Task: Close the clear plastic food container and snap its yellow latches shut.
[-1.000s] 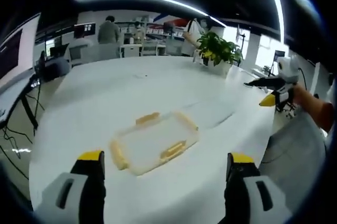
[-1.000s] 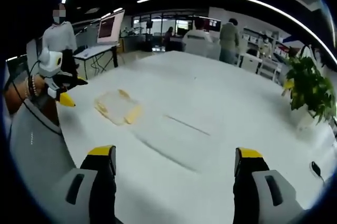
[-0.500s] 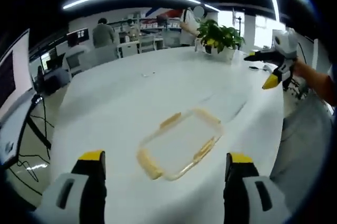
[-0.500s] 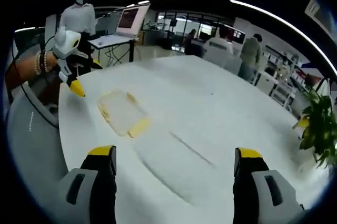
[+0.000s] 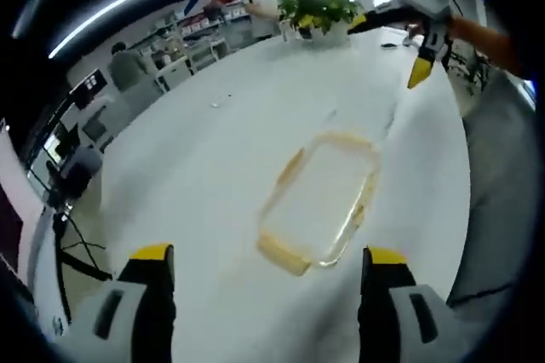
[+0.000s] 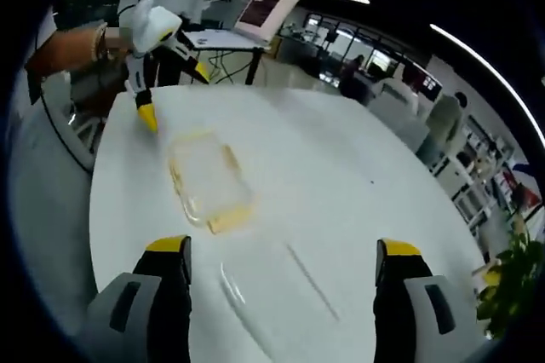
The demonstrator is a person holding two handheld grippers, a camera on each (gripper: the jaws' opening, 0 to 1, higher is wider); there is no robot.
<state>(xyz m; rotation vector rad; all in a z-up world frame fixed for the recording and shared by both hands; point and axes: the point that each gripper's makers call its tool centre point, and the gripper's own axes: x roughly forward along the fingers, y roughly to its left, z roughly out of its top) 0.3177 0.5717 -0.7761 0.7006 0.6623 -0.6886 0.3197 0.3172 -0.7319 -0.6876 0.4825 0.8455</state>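
Left gripper view: the left gripper (image 5: 266, 271) is hovering with its 2 jaws spread wide, gripping nothing. The clear container (image 5: 322, 201) with yellow latches (image 5: 283, 254) is lying on the white bench (image 5: 196, 158), just ahead of the jaws. The right gripper (image 5: 400, 31) is hanging beyond it.

Right gripper view: the right gripper (image 6: 278, 267) is hovering with jaws spread, empty. The container (image 6: 207, 180) is sitting on the bench (image 6: 341, 210), ahead to the left.

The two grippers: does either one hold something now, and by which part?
Nothing is held. The left gripper and right gripper are open and empty; the container lies untouched on the table.
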